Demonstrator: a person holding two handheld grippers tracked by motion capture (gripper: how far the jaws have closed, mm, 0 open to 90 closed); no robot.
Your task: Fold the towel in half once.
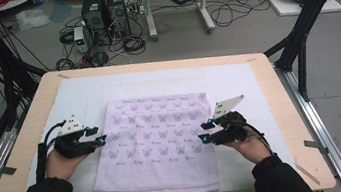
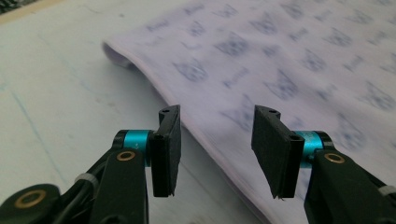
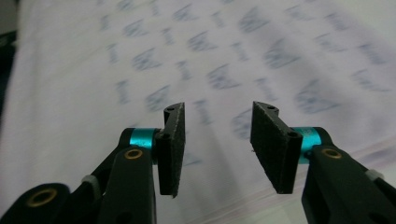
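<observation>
The folded towel (image 1: 158, 145) lies flat at the frame's centre on the desk (image 1: 281, 105). Left gripper (image 1: 98, 136) and right gripper (image 1: 205, 132) flank its side edges, fingers (image 2: 167, 149) half-wide and empty, likely poised for another fold.

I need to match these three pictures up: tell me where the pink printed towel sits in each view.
High view: the folded towel lies mid-table on the white mat, between the two tools.
Left gripper view: it fills the upper right, its folded edge running diagonally down past the open jaws.
Right gripper view: it spreads across nearly the whole picture behind the open jaws.
Shared landmark: the blue butterfly print.
</observation>
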